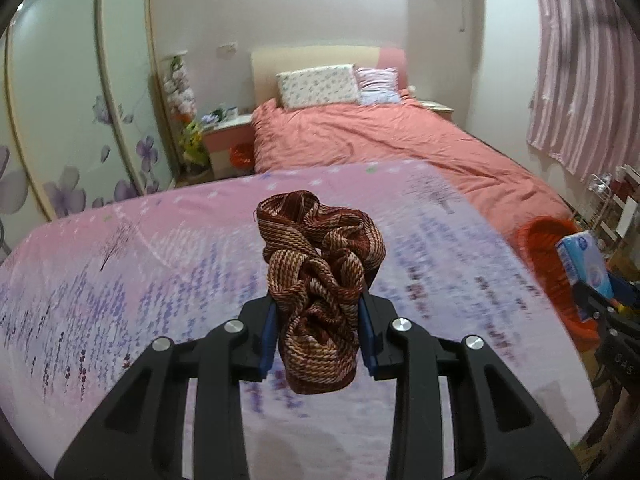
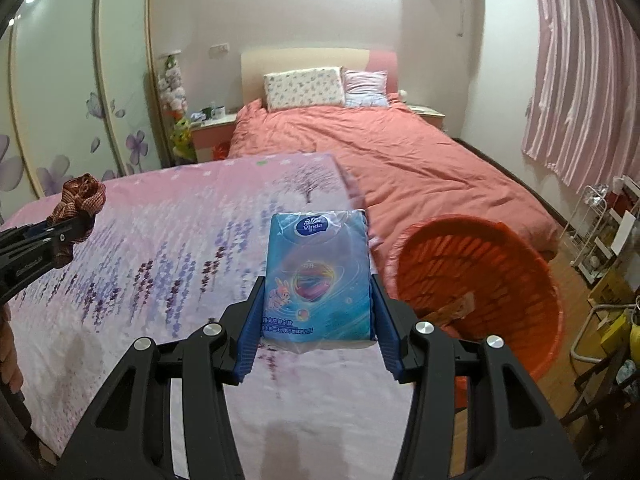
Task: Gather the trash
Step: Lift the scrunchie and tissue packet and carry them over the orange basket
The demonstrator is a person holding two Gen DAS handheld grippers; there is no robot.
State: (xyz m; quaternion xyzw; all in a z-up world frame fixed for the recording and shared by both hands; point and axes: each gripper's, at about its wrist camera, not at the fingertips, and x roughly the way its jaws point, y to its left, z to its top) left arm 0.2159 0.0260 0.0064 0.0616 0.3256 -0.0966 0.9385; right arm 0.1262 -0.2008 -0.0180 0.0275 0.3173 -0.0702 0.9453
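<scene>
My left gripper (image 1: 320, 332) is shut on a crumpled brown-and-cream striped cloth (image 1: 320, 272), which it holds up above the pink lavender-print bedspread (image 1: 120, 280). The same cloth (image 2: 78, 200) and left gripper (image 2: 60, 234) show at the left edge of the right wrist view. My right gripper (image 2: 318, 320) is shut on a blue Vinda tissue pack (image 2: 318, 276), lifted over the bedspread (image 2: 160, 260). That pack (image 1: 582, 264) appears at the far right of the left wrist view. An orange basket (image 2: 500, 280) stands on the floor just right of the tissue pack, with something brown inside it.
A second bed with a salmon cover (image 2: 400, 152) and two pillows (image 2: 304, 88) lies beyond. A wardrobe with flower-print doors (image 2: 60, 100) lines the left wall. A nightstand (image 2: 208, 128), pink curtains (image 2: 580, 80), and a white rack with boxes (image 2: 600, 240) at the right.
</scene>
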